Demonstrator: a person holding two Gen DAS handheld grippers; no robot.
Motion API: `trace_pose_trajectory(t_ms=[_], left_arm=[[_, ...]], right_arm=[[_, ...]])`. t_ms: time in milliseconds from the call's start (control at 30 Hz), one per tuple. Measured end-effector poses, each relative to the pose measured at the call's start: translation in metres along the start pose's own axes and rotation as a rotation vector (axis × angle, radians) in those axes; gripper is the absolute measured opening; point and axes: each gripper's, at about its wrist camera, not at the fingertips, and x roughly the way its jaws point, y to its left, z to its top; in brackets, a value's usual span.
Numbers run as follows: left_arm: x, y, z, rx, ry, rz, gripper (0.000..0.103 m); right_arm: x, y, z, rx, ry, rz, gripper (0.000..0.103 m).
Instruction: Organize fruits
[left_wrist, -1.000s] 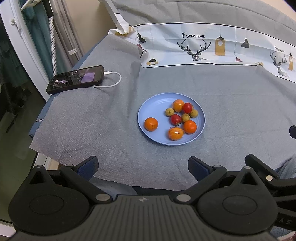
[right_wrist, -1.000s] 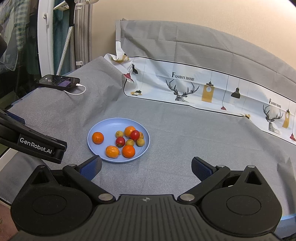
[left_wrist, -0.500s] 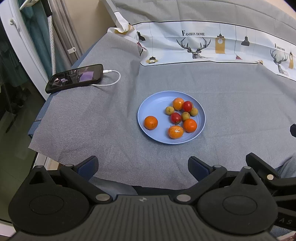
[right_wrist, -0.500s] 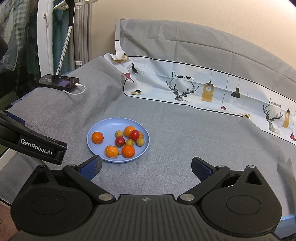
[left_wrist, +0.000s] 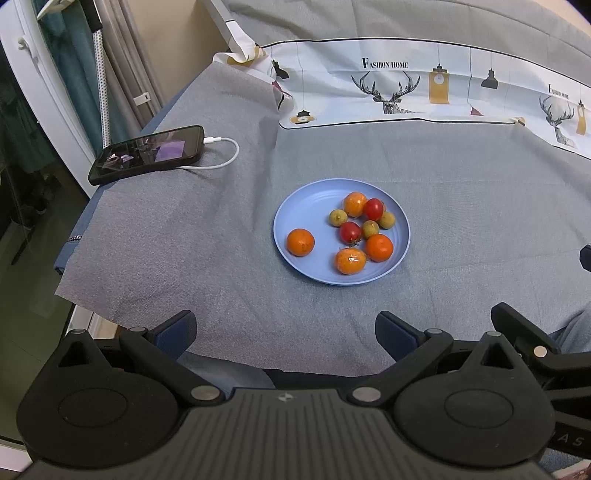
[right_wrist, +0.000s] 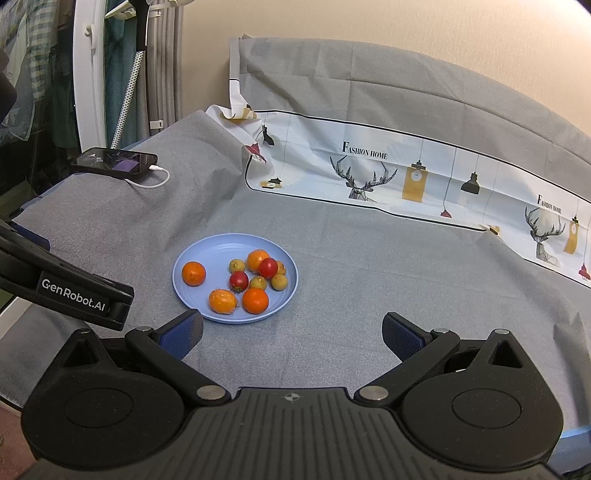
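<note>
- Left claw (left_wrist: 284, 334): jaws spread wide, nothing between them; it hangs above the near edge of the grey cloth (left_wrist: 184, 240) that covers the counter.
- Right claw (right_wrist: 291, 334): jaws likewise wide apart and empty, near the cloth, with the plate ahead and to the left of its centre line.
- Blue plate (left_wrist: 295, 206): round, flat on the cloth, well apart from both claws. All fruit visible lies on it.
- Fruit count on plate: four orange, two red, three small yellow-green.
- One orange fruit (left_wrist: 300, 242) sits alone on the plate's left side, apart from the others.
- Remaining fruit clusters on the right half: an orange one (left_wrist: 355, 204) at the far side touching a red tomato (left_wrist: 373, 209); a second red tomato (left_wrist: 350, 232) in the middle; two orange fruits (left_wrist: 379, 247) (left_wrist: 349, 260) at the near rim, just beside each other.
- Yellow-green fruits (left_wrist: 338, 217) (left_wrist: 370, 229) (left_wrist: 386, 220) lie among the cluster.
- Phone (left_wrist: 147, 154): black, screen up, at the far left corner of the cloth, with a white cable (left_wrist: 221, 155) plugged in and looping back.
- Printed sheet (left_wrist: 406, 88) with deer and lamp motifs, lettered "Fashion Home", lies across the far side of the cloth.
- From the right wrist view, part of the left device with "GenRobot.AI" lettering (right_wrist: 74, 295) shows at the left edge.
</note>
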Motion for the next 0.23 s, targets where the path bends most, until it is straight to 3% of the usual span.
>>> trace_pose_trajectory(t_ms=[233], left_arm=[[0.0009,0.0001,-0.0013,-0.005,-0.004,0.002,0.103]], right_arm=[[0.0000,0.0001,0.0002,0.000,0.000,0.001,0.102]])
